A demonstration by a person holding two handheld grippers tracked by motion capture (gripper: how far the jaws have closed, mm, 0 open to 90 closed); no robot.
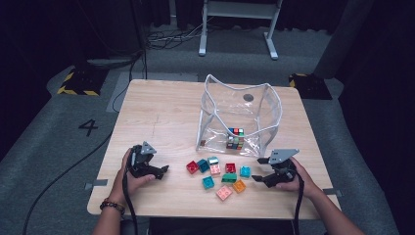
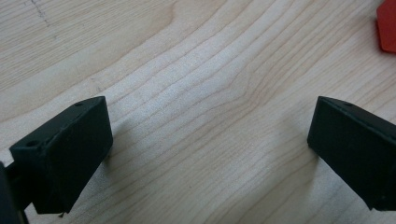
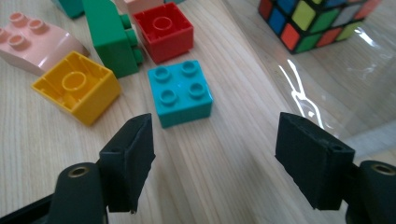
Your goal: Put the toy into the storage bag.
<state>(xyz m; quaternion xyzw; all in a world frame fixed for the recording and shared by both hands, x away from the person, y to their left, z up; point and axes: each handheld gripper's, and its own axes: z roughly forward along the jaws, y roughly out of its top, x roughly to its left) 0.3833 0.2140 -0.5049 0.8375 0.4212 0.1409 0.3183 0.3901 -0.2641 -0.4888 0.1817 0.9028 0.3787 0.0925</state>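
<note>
The turquoise block (image 3: 180,92) lies just ahead of the right gripper (image 3: 215,144), its jaws apart and empty; I judge the approach step, next lowering around it. The left gripper (image 2: 210,140) rests with its jaws apart.

Black claws (image 1: 164,170), beaded bracelet (image 1: 112,205)

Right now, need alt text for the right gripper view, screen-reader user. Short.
The right gripper, jaws open and empty, points at a teal four-stud brick lying on a light wooden table. Behind the brick lie a red brick, a green brick, a yellow brick upside down and a pink brick; upper right, a colour-puzzle cube sits on clear plastic.
</note>
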